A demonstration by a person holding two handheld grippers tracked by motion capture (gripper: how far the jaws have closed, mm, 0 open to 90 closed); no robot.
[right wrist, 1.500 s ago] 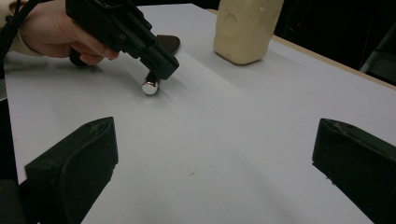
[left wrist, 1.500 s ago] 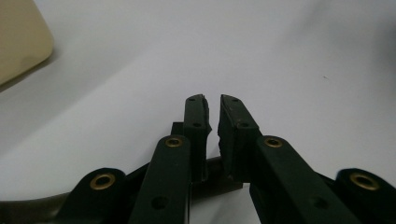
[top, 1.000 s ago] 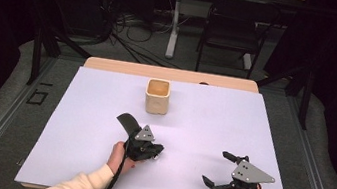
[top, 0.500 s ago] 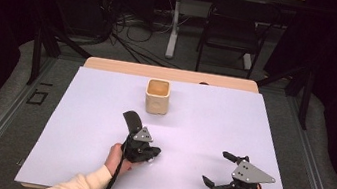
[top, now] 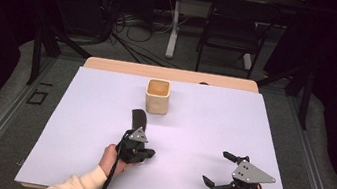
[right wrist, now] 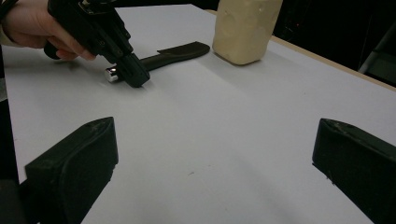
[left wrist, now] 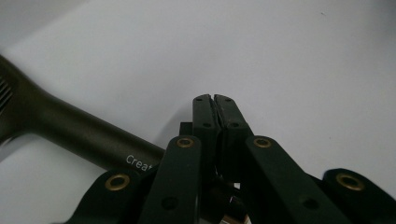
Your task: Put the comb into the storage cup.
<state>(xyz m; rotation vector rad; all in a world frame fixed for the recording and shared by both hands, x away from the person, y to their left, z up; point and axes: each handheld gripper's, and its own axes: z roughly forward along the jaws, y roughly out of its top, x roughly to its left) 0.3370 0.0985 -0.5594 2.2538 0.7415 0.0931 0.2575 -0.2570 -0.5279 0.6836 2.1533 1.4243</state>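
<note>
Black and slim, the spatula [top: 138, 119] lies flat on the white table [top: 78, 111], a little toward seven o'clock from the table's middle. In the high view its long axis runs close to the twelve-to-six line: the broad blade end points to about twelve o'clock, toward the cream cup [top: 157, 96], and the handle end points to six o'clock, under the left gripper [top: 143, 152]. The cup stands apart from the blade, at about one o'clock from it. In the right gripper view the spatula [right wrist: 168, 53] shows a small shiny metal tip at the handle end, just beside the left gripper [right wrist: 133, 74].

White lettering on the handle [left wrist: 84, 140] starts "Crea"; the rest is hidden behind the gripper.

Left gripper [left wrist: 215, 100]: its jaws are pressed together with nothing between them, and the handle lies just to the side of them, not clamped. Right gripper [top: 218, 169] rests at about four o'clock on the table, well apart from the spatula, its jaws spread wide over bare table.
</note>
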